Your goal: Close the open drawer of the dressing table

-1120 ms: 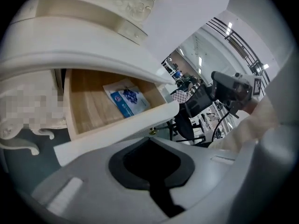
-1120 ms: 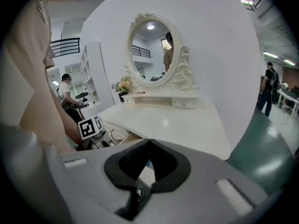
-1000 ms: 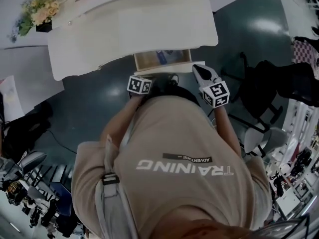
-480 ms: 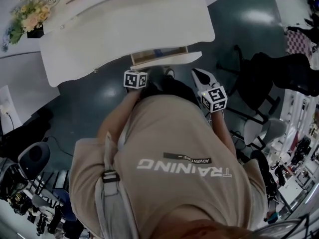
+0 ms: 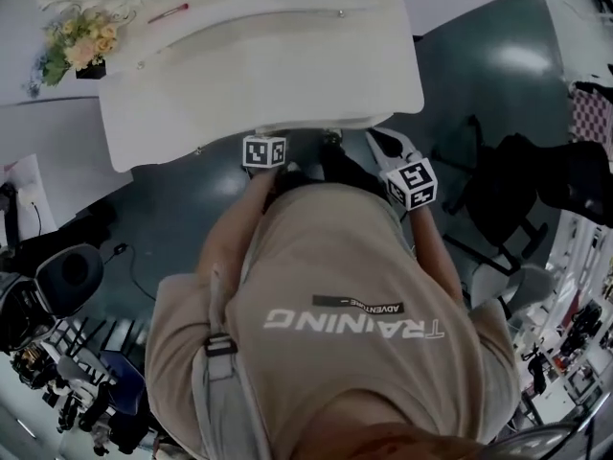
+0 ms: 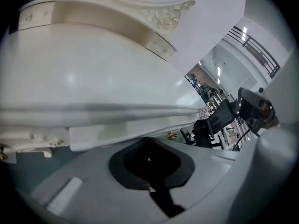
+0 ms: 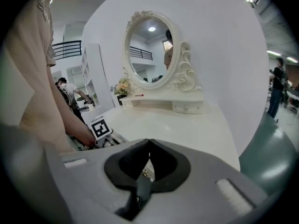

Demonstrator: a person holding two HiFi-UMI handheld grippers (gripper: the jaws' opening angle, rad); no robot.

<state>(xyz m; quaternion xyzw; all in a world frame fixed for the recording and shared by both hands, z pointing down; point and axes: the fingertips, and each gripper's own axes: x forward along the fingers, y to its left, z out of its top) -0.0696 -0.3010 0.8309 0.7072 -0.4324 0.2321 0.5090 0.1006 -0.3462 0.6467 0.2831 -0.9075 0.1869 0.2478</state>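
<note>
The white dressing table fills the top of the head view. Its drawer front shows only as a thin strip under the tabletop edge, and none of its inside is visible. My left gripper's marker cube sits right at that front. In the left gripper view, the left gripper is shut with nothing in it, tips close against the pale drawer front. A small brass knob lies just to the right. My right gripper hovers off the drawer's right end. It is also shut and holds nothing.
A flower pot and a red pen rest on the back of the table. The oval mirror stands above small upper drawers. A black chair is on the right, and more chairs and clutter are on the left.
The drawer has slid in, from open with its contents showing to tucked under the tabletop. My left gripper moved forward with it. The right gripper stayed beside it.
</note>
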